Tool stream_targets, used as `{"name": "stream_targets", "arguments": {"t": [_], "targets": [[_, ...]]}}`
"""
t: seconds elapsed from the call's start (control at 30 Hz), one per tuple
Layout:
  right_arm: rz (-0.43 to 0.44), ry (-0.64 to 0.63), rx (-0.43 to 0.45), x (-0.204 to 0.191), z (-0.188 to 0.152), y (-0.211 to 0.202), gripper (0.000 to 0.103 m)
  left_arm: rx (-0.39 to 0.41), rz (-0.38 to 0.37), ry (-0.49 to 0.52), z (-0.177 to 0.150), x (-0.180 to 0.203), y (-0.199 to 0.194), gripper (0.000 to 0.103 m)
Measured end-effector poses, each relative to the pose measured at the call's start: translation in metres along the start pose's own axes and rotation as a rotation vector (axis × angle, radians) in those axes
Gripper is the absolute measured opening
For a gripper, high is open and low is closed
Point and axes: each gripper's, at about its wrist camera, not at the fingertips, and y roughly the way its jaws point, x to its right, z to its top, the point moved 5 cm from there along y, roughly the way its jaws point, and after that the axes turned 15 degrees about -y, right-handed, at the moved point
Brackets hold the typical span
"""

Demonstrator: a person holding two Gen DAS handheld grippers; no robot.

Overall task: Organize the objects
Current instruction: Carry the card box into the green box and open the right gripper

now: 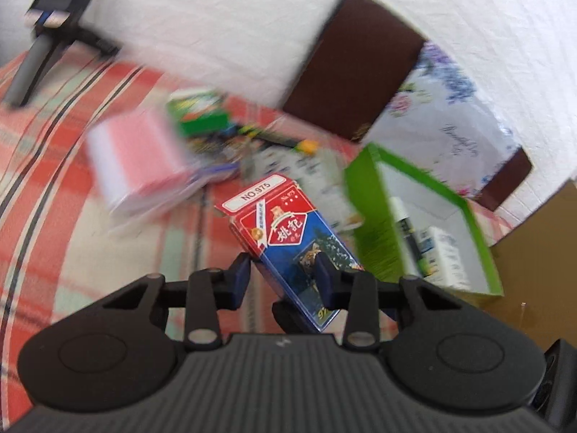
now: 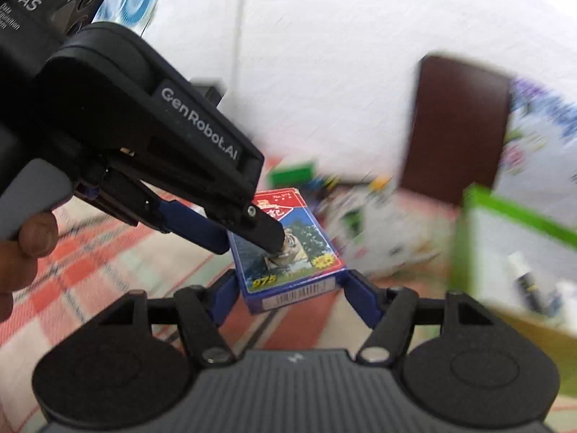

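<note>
A red and blue playing-card box (image 1: 288, 238) marked NO.975 is held in the air above the plaid cloth. My left gripper (image 1: 283, 270) is shut on it, one finger on each face. In the right wrist view the same card box (image 2: 288, 252) sits between the fingers of my right gripper (image 2: 288, 288), which touch its near end. The left gripper (image 2: 249, 231) comes in from the upper left there and clamps the box. A green open box (image 1: 378, 216) with small bottles inside stands to the right.
A pink card stack (image 1: 140, 158), a small green box (image 1: 202, 115) and pens lie blurred on the plaid cloth (image 1: 72, 180). A dark brown chair back (image 1: 353, 65) stands behind. A cardboard box (image 1: 533, 252) is at the far right. A phone tripod (image 1: 54, 18) stands at the upper left.
</note>
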Motion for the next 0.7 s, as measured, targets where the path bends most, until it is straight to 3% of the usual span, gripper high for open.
{"name": "stream_targets", "arguments": {"t": [0.23,0.33,0.37,0.4,0.53,0.7], "targets": [[-0.242,0.127,0.016,0.092,-0.018,-0.023,0.066,-0.028,-0.11,0.222,-0.01,0.107,0.043,0.041],[-0.283,0.18,-0.057,0.122,-0.036,-0.013,0.073,-0.053,-0.075,0.296,-0.022,0.133,0.075,0.046],[-0.299,0.193,-0.077,0.128,-0.042,-0.01,0.083,-0.044,-0.035,0.321,-0.025,0.135,0.083,0.046],[-0.302,0.206,-0.077,0.131,-0.047,-0.011,0.083,-0.036,-0.001,0.333,-0.028,0.133,0.087,0.045],[-0.293,0.206,-0.054,0.127,-0.054,-0.018,0.082,-0.04,0.013,0.294,-0.03,0.112,0.077,0.045],[-0.266,0.197,-0.018,0.113,-0.045,-0.021,0.081,0.027,0.094,0.276,-0.02,0.07,0.048,0.046]]}}
